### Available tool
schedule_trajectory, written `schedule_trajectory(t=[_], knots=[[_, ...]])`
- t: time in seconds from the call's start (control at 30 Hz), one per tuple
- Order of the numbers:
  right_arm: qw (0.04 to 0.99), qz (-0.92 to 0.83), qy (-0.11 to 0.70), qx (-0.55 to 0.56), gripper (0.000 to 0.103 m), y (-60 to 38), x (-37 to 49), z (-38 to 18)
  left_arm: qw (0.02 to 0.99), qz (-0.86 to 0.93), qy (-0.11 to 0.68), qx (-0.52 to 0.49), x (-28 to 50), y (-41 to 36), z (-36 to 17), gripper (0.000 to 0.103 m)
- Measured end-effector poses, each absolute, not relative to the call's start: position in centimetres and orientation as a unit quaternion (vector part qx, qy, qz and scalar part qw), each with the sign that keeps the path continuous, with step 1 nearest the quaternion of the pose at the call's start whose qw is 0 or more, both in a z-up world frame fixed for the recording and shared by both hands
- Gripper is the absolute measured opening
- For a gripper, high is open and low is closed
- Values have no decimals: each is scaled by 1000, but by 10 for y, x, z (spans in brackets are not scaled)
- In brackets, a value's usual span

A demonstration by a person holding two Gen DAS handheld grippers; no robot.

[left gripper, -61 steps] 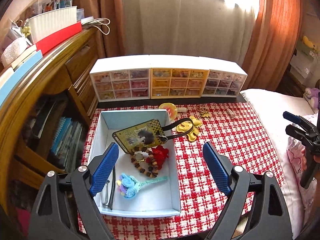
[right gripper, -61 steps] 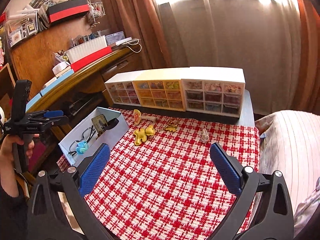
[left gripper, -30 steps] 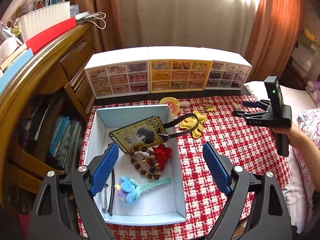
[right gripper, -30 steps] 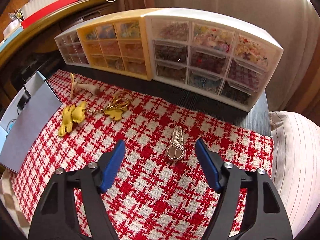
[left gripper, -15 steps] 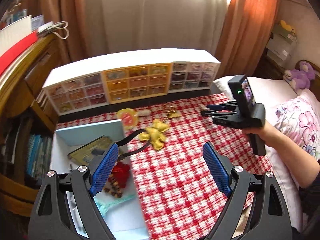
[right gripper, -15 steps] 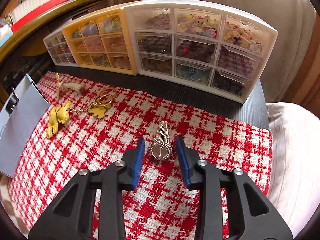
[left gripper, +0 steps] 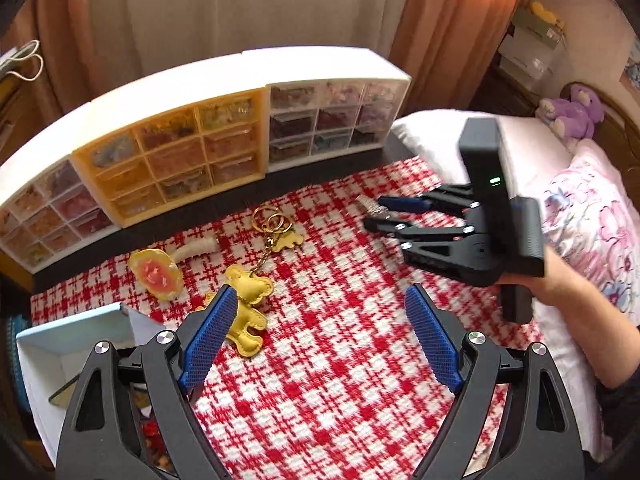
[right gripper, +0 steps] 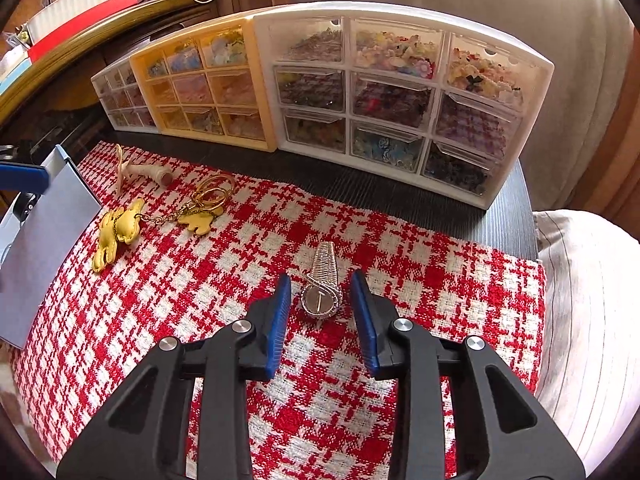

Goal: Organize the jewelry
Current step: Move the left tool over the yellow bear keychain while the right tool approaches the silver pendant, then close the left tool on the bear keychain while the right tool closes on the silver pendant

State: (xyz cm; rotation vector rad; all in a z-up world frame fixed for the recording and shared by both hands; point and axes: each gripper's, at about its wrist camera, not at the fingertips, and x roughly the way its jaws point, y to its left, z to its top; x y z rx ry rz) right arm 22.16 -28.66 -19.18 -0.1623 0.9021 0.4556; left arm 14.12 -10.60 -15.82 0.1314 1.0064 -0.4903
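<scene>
A silver wire-wrapped jewel piece (right gripper: 322,300) lies on the red-and-white checked cloth (right gripper: 200,280). My right gripper (right gripper: 321,280) straddles it, jaws narrowed, with a thin gap showing on each side of the piece. The left wrist view shows that gripper (left gripper: 374,212) low at the cloth's far right, the silver piece (left gripper: 370,205) at its tips. My left gripper (left gripper: 320,296) hangs wide open above the middle of the cloth, nothing between its fingers. A yellow bear keychain (left gripper: 248,308) with gold rings (left gripper: 274,216) lies by its left finger.
Three small drawer cabinets (right gripper: 392,92) line the back of the table. A white open box (left gripper: 72,320) holding trinkets stands at the left edge. A round yellow-and-pink charm (left gripper: 154,274) lies near it. Bedding (left gripper: 592,220) borders the right side; a person's hand (left gripper: 560,280) holds the right gripper.
My left gripper swung right, from above the white box to over the cloth. The right gripper came down to the silver piece and its jaws narrowed around it.
</scene>
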Motion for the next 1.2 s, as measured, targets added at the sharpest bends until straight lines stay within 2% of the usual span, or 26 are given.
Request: schedule_trajectory(t=[0.1, 0.13, 0.23, 0.53, 0.87, 0.97, 1.03, 1.07, 1.2], knots=[[870, 220, 434, -77, 31, -288, 222, -191, 838, -213, 496, 80, 154, -109, -174, 84], [870, 220, 433, -77, 31, -288, 223, -191, 834, -211, 502, 84, 157, -110, -179, 80], [870, 222, 432, -77, 31, -287, 222, -191, 825, -213, 514, 102, 166, -113, -190, 77], [869, 229, 431, -81, 31, -290, 224, -191, 779, -184, 568, 190, 191, -125, -219, 75], [868, 233, 431, -79, 31, -294, 223, -191, 757, -177, 599, 193, 206, -127, -238, 66], [868, 232, 431, -86, 31, -293, 223, -190, 762, -168, 596, 190, 211, -126, -240, 54], [868, 231, 432, -88, 31, -290, 223, -191, 765, -163, 592, 194, 213, -125, -240, 40], [868, 229, 433, -88, 31, -289, 223, -190, 766, -162, 591, 193, 215, -121, -237, 37], [868, 220, 435, -90, 31, -284, 223, -190, 771, -163, 585, 191, 209, -119, -233, 35]])
